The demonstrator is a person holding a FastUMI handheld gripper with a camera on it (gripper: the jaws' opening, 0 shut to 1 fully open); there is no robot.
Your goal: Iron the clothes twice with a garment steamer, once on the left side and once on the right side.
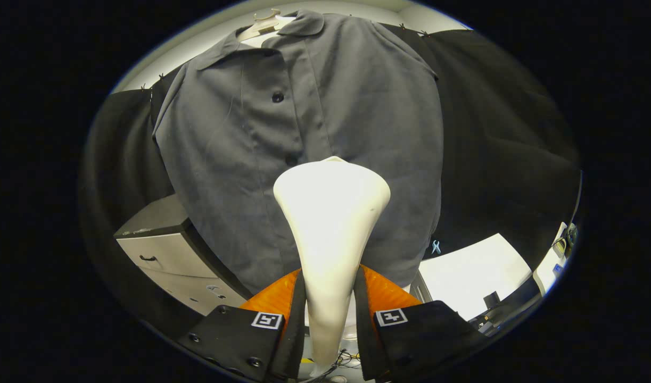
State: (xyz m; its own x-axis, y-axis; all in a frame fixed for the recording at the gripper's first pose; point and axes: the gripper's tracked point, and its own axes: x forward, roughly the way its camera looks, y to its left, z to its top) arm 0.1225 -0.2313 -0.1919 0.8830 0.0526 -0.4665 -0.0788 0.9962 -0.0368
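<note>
A grey button-up shirt (pixel 304 133) hangs on a pale hanger (pixel 261 24) in front of the black booth wall. A white garment steamer (pixel 330 213) stands upright between my fingers, its narrow handle pressed from both sides. My gripper (pixel 329 298) is shut on that handle. The steamer's wide head sits against or just in front of the shirt near the button placket, around its lower middle. Whether the head touches the cloth I cannot tell. The shirt's lower hem is partly hidden behind the steamer and my fingers.
A grey drawer cabinet (pixel 165 250) stands low beside the shirt, left of my fingers. A white table surface (pixel 474 271) lies to the right beyond my fingers, with dark devices and cables at its far edge. A small blue clip (pixel 436 246) hangs at the shirt's hem.
</note>
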